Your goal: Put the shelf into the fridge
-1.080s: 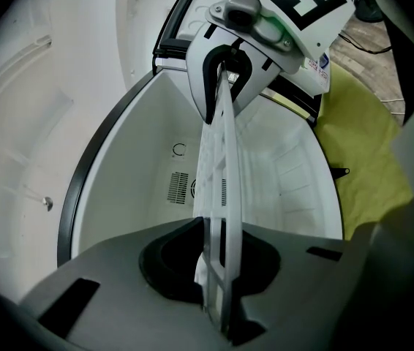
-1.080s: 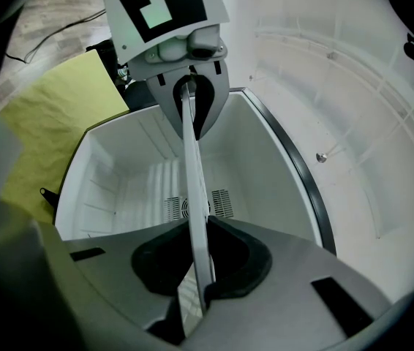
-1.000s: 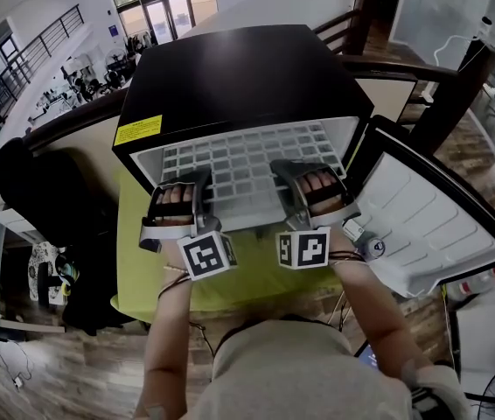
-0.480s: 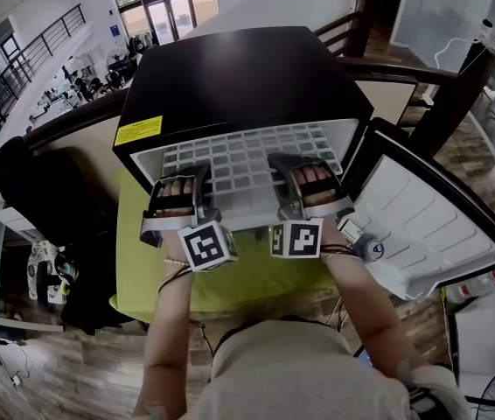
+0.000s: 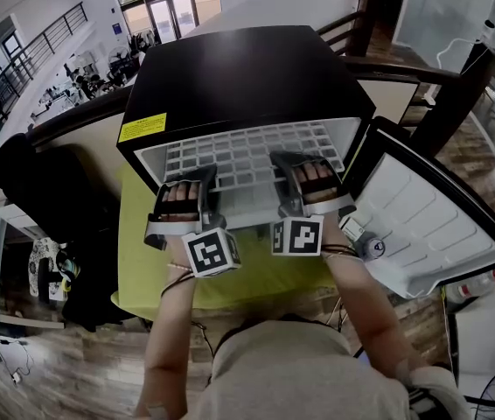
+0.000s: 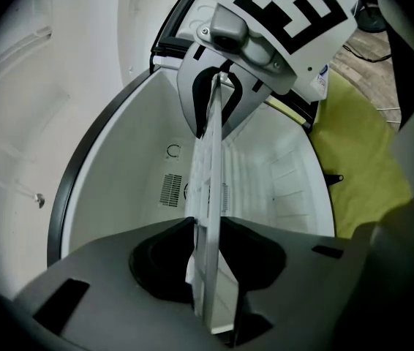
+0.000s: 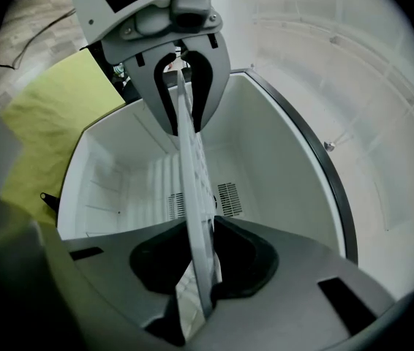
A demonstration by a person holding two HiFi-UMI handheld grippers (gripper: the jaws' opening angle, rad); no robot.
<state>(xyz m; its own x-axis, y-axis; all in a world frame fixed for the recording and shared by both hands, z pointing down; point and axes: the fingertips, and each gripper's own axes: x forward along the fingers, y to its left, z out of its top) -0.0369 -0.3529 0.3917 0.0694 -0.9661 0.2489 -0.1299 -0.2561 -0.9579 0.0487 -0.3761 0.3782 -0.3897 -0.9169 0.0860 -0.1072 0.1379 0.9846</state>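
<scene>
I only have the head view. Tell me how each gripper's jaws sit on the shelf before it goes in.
Observer: In the left gripper view, the left gripper is shut on the shelf, its jaws pinching the white front edge.
Operator: Check the right one.
Observer: Same there: the right gripper is shut on that edge, and the shelf runs edge-on between its jaws.
Operator: Describe the inside of the fridge.
Observer: The fridge has moulded ledges on a side wall. I cannot tell whether the shelf rests on one.
</scene>
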